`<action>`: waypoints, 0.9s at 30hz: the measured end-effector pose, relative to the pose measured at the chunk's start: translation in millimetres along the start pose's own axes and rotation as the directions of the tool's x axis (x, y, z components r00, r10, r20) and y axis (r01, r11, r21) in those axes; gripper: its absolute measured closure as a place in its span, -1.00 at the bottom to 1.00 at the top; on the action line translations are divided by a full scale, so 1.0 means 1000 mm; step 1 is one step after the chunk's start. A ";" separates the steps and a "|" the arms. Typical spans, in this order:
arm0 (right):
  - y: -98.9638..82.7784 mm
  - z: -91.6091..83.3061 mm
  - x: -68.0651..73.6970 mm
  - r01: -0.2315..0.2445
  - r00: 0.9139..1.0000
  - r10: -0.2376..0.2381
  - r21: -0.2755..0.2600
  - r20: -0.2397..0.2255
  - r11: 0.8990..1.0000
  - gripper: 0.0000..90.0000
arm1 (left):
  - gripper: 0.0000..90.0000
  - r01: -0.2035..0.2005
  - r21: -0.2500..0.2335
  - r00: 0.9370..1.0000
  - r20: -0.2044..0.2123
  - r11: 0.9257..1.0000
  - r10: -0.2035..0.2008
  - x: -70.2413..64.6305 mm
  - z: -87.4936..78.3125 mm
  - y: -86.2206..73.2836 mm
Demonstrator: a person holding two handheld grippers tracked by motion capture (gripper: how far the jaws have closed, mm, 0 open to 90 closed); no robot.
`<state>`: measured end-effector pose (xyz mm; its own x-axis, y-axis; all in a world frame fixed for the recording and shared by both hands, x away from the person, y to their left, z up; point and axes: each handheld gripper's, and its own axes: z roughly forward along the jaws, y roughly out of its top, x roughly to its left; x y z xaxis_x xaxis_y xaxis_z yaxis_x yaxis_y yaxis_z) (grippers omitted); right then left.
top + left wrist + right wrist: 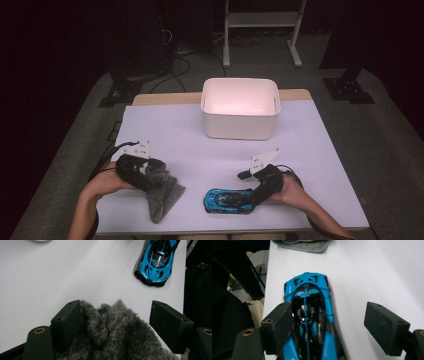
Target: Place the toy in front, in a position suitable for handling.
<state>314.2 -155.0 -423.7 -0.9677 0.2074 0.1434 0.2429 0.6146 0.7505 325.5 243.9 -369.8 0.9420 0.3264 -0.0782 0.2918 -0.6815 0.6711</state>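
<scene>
Car (310, 315) lies lengthwise between your right gripper's (329, 325) wide, unclosed jaws, nose pointing away. Your left gripper (115, 322), also open, straddles the cloth (115, 335).

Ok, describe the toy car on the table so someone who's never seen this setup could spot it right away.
Start at the white bin at the far middle of the white table, then come toward the near edge. The toy car lies there, right of a crumpled grey fuzzy cloth, between the open jaws of the right gripper. It is the one glossy bright blue thing, with black trim.
</scene>
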 end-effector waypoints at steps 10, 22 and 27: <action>0.010 -0.028 -0.017 -0.014 0.999 0.014 -0.001 0.049 1.000 -0.50 | -0.57 -0.018 -0.024 1.000 -0.002 1.000 0.018 -0.005 0.012 0.008; 0.028 -0.055 -0.040 -0.013 0.993 0.012 0.002 0.113 1.000 -0.51 | -0.62 -0.025 -0.050 0.999 -0.025 0.998 0.023 -0.005 0.019 0.006; 0.040 -0.061 -0.048 -0.003 0.992 0.003 0.003 0.124 1.000 -0.52 | -0.65 -0.020 -0.057 0.999 -0.031 0.998 0.019 -0.007 0.024 0.006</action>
<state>365.9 -187.0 -361.3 -0.9513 0.3015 0.0644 0.2459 0.6159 0.7485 324.8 221.6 -383.1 0.9418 0.3335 -0.0430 0.2626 -0.6495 0.7136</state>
